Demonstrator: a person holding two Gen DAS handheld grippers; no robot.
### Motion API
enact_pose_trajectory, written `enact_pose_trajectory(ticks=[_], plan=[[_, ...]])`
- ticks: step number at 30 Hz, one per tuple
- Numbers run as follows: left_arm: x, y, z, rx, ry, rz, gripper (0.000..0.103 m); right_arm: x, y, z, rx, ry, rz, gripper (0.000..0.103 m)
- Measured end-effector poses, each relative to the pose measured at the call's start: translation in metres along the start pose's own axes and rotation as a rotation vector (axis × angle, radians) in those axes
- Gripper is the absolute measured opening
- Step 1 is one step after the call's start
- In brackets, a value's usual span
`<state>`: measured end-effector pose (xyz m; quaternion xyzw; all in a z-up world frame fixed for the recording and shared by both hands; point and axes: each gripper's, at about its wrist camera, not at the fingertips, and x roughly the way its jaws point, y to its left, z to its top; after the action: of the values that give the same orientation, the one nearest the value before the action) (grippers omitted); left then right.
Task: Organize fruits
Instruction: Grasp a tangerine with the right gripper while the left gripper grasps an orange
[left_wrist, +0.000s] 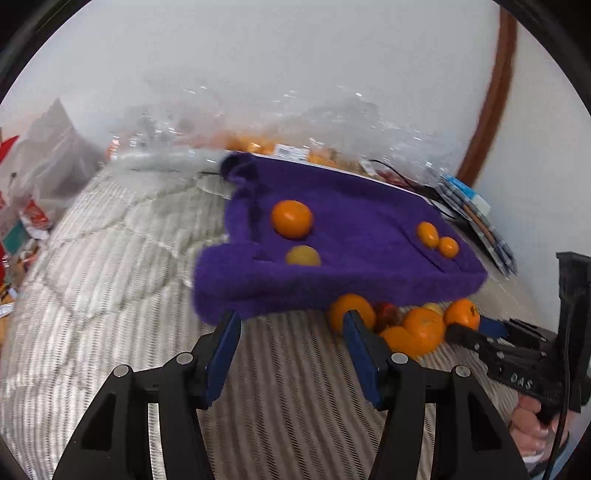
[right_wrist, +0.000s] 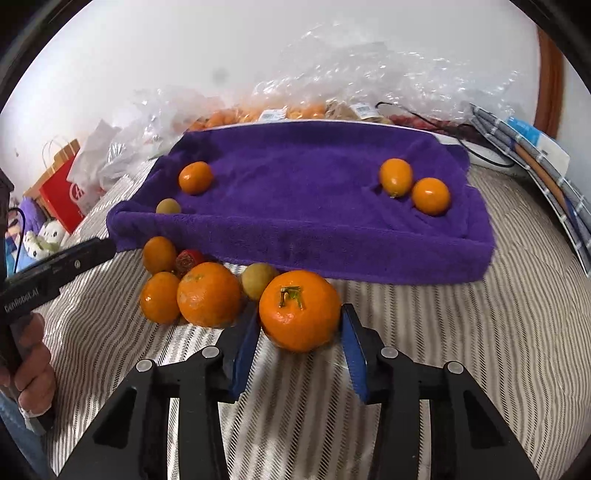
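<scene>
Right hand-held gripper (right_wrist: 300, 334): jaws apart, flanking stemmed orange (right_wrist: 299, 309) on bed (right_wrist: 443, 350). Risk: closing off-centre rolls it. Left hand-held gripper (left_wrist: 291, 332): apart, empty.

You have four fruits on the purple towel (right_wrist: 303, 192): a mandarin (right_wrist: 195, 177) and a small yellow-green fruit (right_wrist: 168, 206) at its left, an oval kumquat (right_wrist: 395, 177) touching a round one (right_wrist: 430, 196) at its right. In front of the towel, on the striped bed, lies a pile: a stem-up mandarin (right_wrist: 299, 310), another big mandarin (right_wrist: 208, 294), two smaller ones (right_wrist: 160, 297) (right_wrist: 159, 254), a red fruit (right_wrist: 188, 260) and a yellowish fruit (right_wrist: 258, 280), all bunched together.
</scene>
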<state>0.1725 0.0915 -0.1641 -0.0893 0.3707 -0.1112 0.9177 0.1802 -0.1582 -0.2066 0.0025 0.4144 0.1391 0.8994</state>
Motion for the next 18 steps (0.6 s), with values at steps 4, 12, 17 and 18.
enact_pose_trajectory(ticks=[4,12,17,18], plan=[[0.003,-0.015,0.003,-0.014,0.035,-0.030,0.055,-0.017,-0.018,-0.010,-0.006,-0.029,-0.054,0.043],[0.027,-0.038,0.012,-0.068,0.073,-0.007,0.055,-0.037,-0.062,-0.025,0.065,-0.054,-0.065,0.043],[0.036,-0.025,0.007,-0.148,0.079,-0.007,0.048,-0.038,-0.066,-0.026,0.089,-0.066,-0.014,0.043],[0.038,-0.022,0.005,-0.164,0.092,-0.029,0.042,-0.038,-0.067,-0.026,0.091,-0.065,-0.016,0.043]])
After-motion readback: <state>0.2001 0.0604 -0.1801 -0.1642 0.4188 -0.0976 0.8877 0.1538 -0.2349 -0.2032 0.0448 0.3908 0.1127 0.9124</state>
